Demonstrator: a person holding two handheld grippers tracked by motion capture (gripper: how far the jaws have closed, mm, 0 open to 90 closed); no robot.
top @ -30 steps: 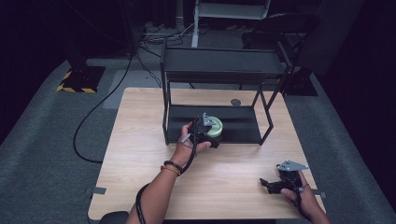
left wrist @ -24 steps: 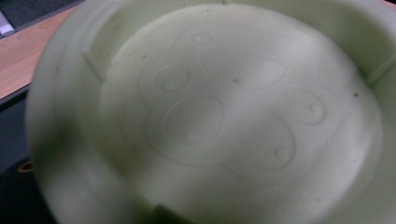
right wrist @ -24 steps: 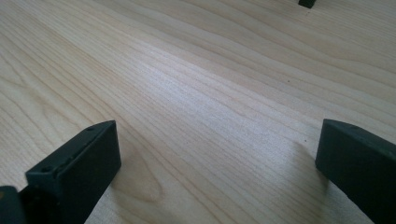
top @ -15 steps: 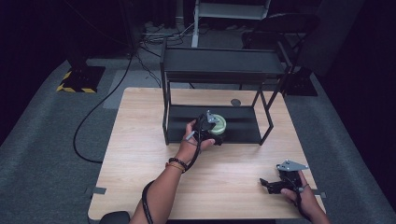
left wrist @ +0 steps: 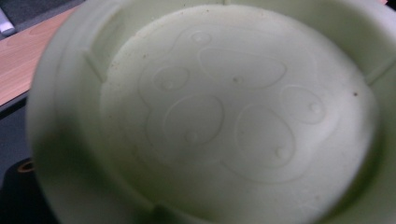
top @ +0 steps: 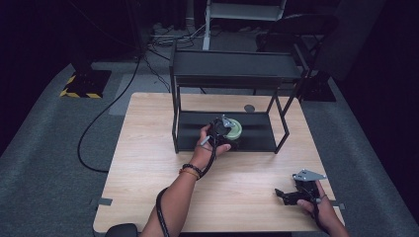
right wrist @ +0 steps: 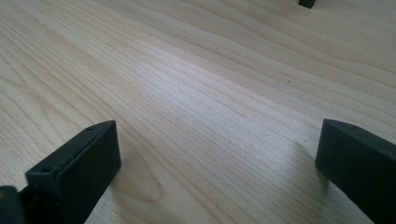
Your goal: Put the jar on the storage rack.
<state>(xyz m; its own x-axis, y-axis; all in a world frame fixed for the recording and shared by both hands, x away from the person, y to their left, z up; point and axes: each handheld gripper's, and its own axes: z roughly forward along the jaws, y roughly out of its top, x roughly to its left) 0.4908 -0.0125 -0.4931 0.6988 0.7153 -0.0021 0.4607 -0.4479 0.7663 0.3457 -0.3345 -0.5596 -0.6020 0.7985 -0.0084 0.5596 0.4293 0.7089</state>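
Left gripper is right up against the green bowl on the rack's bottom shelf, can't tell if jaws are shut tho, right gripper idles open w/ nothing, next it prob needs a careful release.

The round pale green plastic dish carries a faint embossed paw-print pattern of ovals across its inner face, with tiny dark specks scattered over it. It sits on the matte black metal two-tier shelf rack at the far middle. The light wooden table shows fine wavy grain in beige and tan. At the near right, the right gripper has plain black jaws.
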